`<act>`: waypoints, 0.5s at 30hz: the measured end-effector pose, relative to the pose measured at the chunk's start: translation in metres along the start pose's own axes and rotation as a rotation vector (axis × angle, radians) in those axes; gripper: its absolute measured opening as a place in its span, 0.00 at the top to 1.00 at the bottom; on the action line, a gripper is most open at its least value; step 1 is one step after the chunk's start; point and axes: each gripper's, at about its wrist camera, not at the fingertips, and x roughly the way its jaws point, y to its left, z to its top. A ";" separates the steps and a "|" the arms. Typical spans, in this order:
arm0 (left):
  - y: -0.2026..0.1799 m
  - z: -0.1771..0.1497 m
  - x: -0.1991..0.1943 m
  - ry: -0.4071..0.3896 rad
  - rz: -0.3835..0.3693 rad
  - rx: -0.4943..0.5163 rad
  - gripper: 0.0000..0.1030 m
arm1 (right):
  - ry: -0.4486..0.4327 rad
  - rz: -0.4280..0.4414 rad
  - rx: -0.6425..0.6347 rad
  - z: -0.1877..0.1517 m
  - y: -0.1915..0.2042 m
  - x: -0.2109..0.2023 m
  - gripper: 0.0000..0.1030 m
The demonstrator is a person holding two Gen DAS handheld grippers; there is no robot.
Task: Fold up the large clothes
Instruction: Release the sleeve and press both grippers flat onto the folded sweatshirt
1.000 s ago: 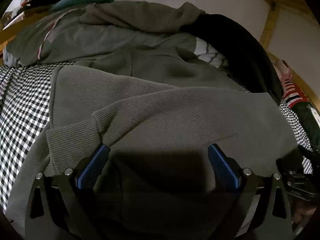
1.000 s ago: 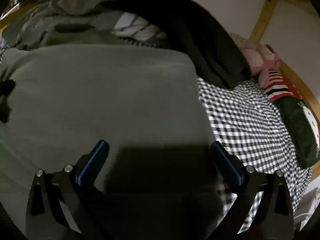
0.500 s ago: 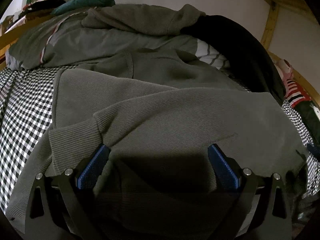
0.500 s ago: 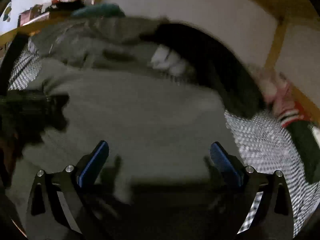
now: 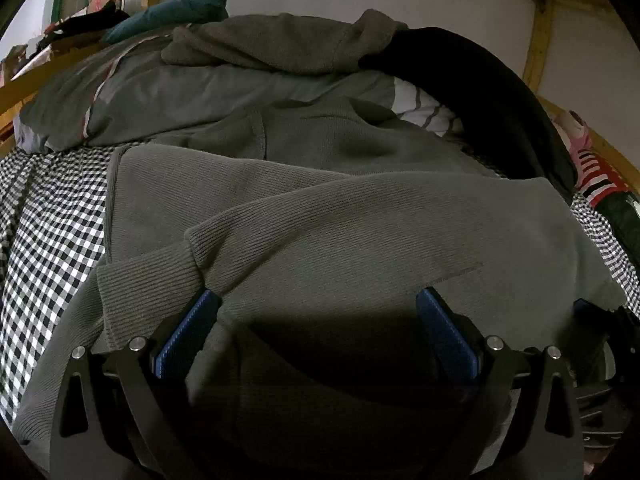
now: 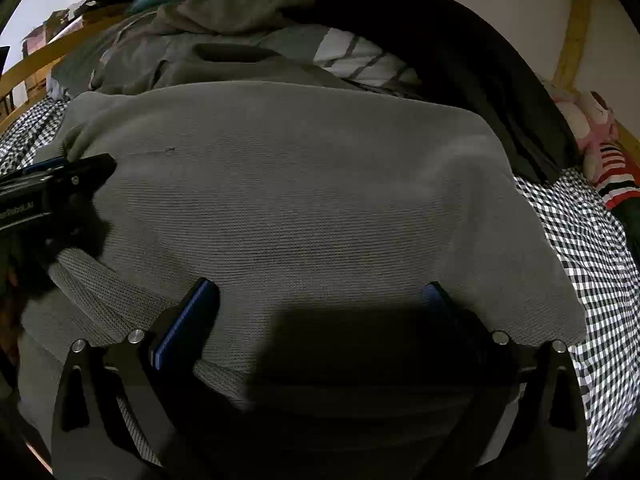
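Note:
A large grey knitted sweater (image 5: 340, 232) lies partly folded on the checked bedsheet (image 5: 52, 232), with a ribbed cuff (image 5: 148, 280) of one sleeve laid across its left front. My left gripper (image 5: 318, 304) is open just above the sweater's near edge, holding nothing. My right gripper (image 6: 318, 296) is open over the sweater (image 6: 304, 200), nearer its right side, also empty. The left gripper's body (image 6: 52, 192) shows at the left edge of the right wrist view.
A pile of grey and black clothes (image 5: 280, 60) and a striped pillow (image 6: 360, 60) lie behind the sweater. A pink soft toy (image 6: 592, 128) and a striped one (image 5: 600, 176) sit at the right. A wooden bed rail (image 6: 40, 64) runs along the left.
The right gripper has swung left and back over the sweater, so the left gripper now appears at its left. The left gripper has barely moved. Both stay open.

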 end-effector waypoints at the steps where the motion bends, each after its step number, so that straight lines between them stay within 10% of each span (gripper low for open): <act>1: 0.000 0.000 0.000 0.003 0.004 0.001 0.04 | 0.003 0.000 0.002 -0.001 0.001 0.000 0.03; 11: -0.007 -0.027 -0.063 -0.029 0.090 0.001 0.05 | -0.109 -0.016 -0.010 -0.022 0.006 -0.062 0.03; 15: -0.010 -0.059 -0.058 0.002 0.143 0.066 0.05 | -0.009 0.023 -0.037 -0.046 0.019 -0.041 0.03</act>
